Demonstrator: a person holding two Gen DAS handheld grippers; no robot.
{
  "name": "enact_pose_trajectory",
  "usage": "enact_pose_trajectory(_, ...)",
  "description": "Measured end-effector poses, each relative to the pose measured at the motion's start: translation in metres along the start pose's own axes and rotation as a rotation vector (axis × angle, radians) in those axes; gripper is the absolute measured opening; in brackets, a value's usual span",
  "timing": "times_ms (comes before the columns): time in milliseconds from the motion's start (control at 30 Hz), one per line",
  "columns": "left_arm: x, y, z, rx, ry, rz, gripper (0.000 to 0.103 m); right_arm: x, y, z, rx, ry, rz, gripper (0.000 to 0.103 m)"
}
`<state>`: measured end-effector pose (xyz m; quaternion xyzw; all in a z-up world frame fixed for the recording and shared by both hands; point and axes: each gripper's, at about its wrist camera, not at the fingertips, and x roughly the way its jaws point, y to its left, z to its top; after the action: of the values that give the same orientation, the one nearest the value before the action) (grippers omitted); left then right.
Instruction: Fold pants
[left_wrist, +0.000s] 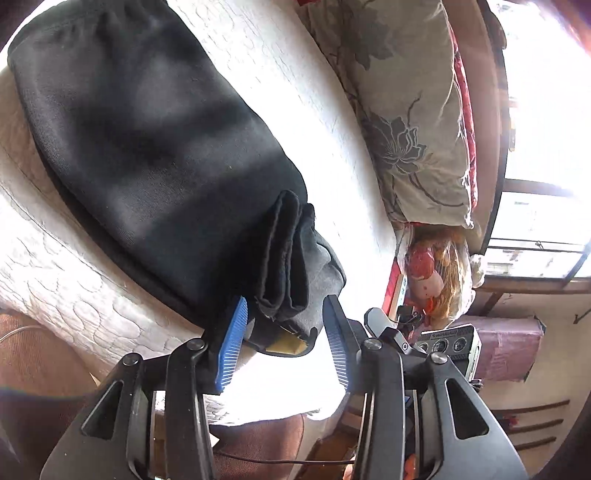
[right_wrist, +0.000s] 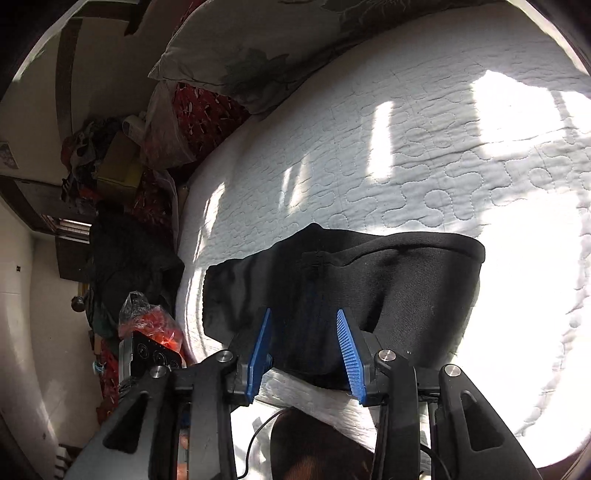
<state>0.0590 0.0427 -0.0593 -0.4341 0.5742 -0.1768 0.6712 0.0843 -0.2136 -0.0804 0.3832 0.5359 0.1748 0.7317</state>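
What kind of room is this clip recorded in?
Most likely a lived-in bedroom: black pants lie on a white quilted mattress cover, a floral pillow sits at one edge, and bags and clothes clutter the floor beside the bed.

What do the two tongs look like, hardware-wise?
Both are black plastic linkage frames with silver pivot bolts and triangular cutouts. Left tongs: one ribbed blue pad, the other facing dark ribbed. Right tongs: two ribbed blue pads. A thin black cable runs below each.
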Motion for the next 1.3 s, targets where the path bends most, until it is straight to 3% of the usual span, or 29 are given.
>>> enact_pose_trajectory(100, 0.013, -0.018, -0.011, 0.076, 0.002, 0.07, 0.043, -0.007, -0.025, -0.023, 0.121, 0.026, 0.108, 0.043)
enact_pose_trajectory(200, 0.025, -0.019, -0.011, 0.081, 0.012, 0.117, 0.043, 0.002, -0.044, -0.04, 0.243, 0.046, 0.164, 0.045)
enact_pose_trajectory(333, 0.033, -0.011, -0.004, 0.062, 0.016, 0.185, 0.042, 0.015, -0.073, -0.05, 0.46, -0.014, 0.236, 0.045)
enact_pose_trajectory(400, 0.036, -0.008, 0.001, 0.042, 0.013, 0.184, 0.043, 0.023, -0.084, -0.052, 0.559, -0.038, 0.281, 0.045)
enact_pose_trajectory(500, 0.042, -0.008, 0.008, 0.037, 0.012, 0.214, 0.041, 0.032, -0.09, -0.056, 0.637, -0.063, 0.283, 0.044)
enact_pose_trajectory(567, 0.05, -0.013, 0.008, 0.049, 0.029, 0.255, 0.029, 0.03, -0.098, -0.058, 0.682, -0.093, 0.246, 0.031)
enact_pose_trajectory(600, 0.053, -0.015, 0.007, 0.051, 0.044, 0.253, 0.025, 0.027, -0.103, -0.059, 0.694, -0.112, 0.23, 0.016)
enact_pose_trajectory(667, 0.059, -0.019, 0.002, 0.061, 0.064, 0.264, 0.025, 0.014, -0.113, -0.06, 0.707, -0.153, 0.208, 0.013)
enact_pose_trajectory(767, 0.078, -0.016, -0.004, 0.095, 0.08, 0.347, 0.023, -0.005, -0.129, -0.062, 0.7, -0.188, 0.206, 0.012)
enact_pose_trajectory(833, 0.081, -0.014, -0.005, 0.102, 0.07, 0.362, 0.023, -0.002, -0.143, -0.063, 0.706, -0.162, 0.163, 0.012)
enact_pose_trajectory(933, 0.075, -0.02, -0.007, 0.151, 0.094, 0.352, 0.023, 0.008, -0.155, -0.064, 0.712, -0.151, 0.194, 0.009)
enact_pose_trajectory(1067, 0.053, -0.013, -0.011, 0.158, 0.115, 0.275, 0.024, -0.001, -0.149, -0.062, 0.692, -0.102, 0.224, 0.017)
enact_pose_trajectory(1133, 0.038, -0.011, -0.016, 0.158, 0.084, 0.252, 0.024, -0.014, -0.147, -0.066, 0.695, -0.096, 0.246, 0.022)
enact_pose_trajectory(1267, 0.022, -0.027, -0.026, 0.218, -0.006, 0.242, 0.025, -0.047, -0.119, -0.054, 0.538, -0.167, 0.26, 0.024)
enact_pose_trajectory(1300, 0.025, -0.032, -0.026, 0.239, -0.002, 0.235, 0.028, -0.052, -0.11, -0.048, 0.482, -0.195, 0.248, 0.03)
